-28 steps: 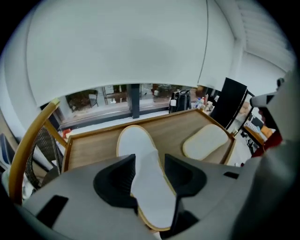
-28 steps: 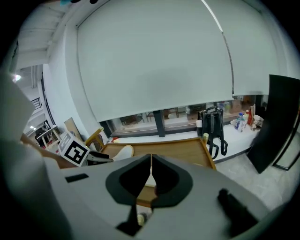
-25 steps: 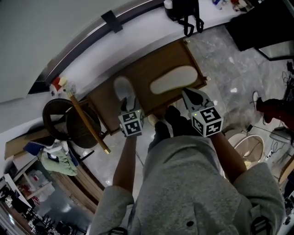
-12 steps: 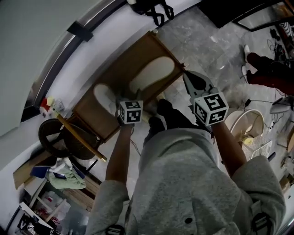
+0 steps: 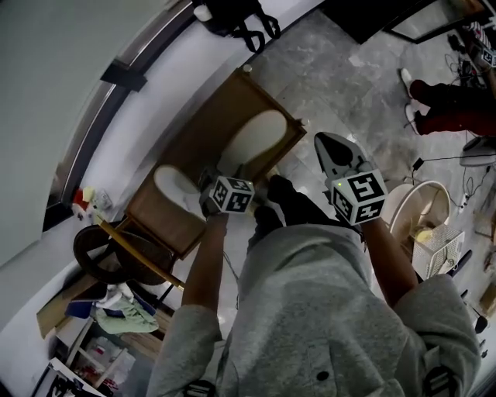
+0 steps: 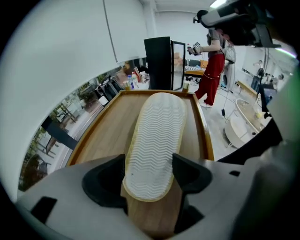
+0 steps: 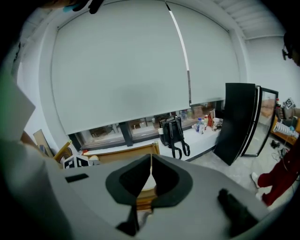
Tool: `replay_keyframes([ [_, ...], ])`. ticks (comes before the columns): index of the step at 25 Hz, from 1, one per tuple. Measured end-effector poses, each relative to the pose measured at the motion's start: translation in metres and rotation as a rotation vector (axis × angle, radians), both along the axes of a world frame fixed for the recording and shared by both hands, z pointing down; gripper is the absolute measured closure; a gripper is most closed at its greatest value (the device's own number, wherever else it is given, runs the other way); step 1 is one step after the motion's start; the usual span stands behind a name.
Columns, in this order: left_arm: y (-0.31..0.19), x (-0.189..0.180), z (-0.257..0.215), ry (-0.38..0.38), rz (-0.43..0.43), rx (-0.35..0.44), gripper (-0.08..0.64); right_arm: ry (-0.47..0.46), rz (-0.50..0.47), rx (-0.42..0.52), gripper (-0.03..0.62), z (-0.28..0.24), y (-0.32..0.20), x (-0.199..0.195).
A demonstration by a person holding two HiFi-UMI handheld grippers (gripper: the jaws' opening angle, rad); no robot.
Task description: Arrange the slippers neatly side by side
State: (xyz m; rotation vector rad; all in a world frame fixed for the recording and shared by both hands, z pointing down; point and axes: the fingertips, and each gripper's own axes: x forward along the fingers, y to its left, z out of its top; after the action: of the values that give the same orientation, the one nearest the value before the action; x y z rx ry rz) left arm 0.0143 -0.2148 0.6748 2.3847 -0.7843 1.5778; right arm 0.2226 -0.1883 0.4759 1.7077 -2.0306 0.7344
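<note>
A wooden tray [image 5: 194, 139] on the floor holds two slippers. The cream slipper [image 5: 254, 138] lies lengthwise near the tray's right rim. In the left gripper view this slipper [image 6: 157, 140] shows its wavy white sole. Its near end sits between the jaws of my left gripper [image 6: 149, 171], which are opening, the pads beside it without pressing. The white slipper [image 5: 177, 190] lies at the tray's left end, left of the left gripper [image 5: 221, 177]. My right gripper [image 5: 332, 146] hovers off the tray's right side. Its jaws [image 7: 151, 171] are shut with nothing between them.
A black backpack [image 5: 232, 15] sits on the white ledge beyond the tray. A black fridge [image 6: 159, 63] and a person in red [image 5: 449, 101] stand farther off. A white basket [image 5: 422, 233] is on the floor at right, and a round stool [image 5: 108, 256] and a yellow stick [image 5: 139, 252] at left.
My left gripper was at the white slipper; it has swung right to the near end of the cream slipper. The right gripper has kept its place beside the tray.
</note>
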Motion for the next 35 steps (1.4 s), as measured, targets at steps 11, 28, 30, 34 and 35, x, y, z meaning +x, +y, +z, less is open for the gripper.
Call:
replay_keyframes([
  [11, 0.013, 0.033, -0.016, -0.027, 0.091, 0.114, 0.249, -0.023, -0.012, -0.002, 0.566, 0.006, -0.015, 0.01],
  [28, 0.012, 0.08, 0.003, -0.131, 0.134, 0.153, 0.25, -0.038, -0.019, -0.013, 0.566, 0.018, -0.015, 0.027],
  [30, 0.012, 0.08, 0.005, -0.146, 0.145, 0.169, 0.25, -0.034, -0.015, -0.012, 0.566, 0.02, -0.015, 0.032],
  [34, 0.013, 0.079, 0.003, -0.15, 0.138, 0.198, 0.262, -0.032, -0.008, -0.006, 0.566, 0.019, -0.016, 0.043],
  [35, 0.012, 0.077, 0.002, -0.16, 0.131, 0.216, 0.334, -0.033, -0.009, -0.004, 0.566, 0.019, -0.017, 0.043],
])
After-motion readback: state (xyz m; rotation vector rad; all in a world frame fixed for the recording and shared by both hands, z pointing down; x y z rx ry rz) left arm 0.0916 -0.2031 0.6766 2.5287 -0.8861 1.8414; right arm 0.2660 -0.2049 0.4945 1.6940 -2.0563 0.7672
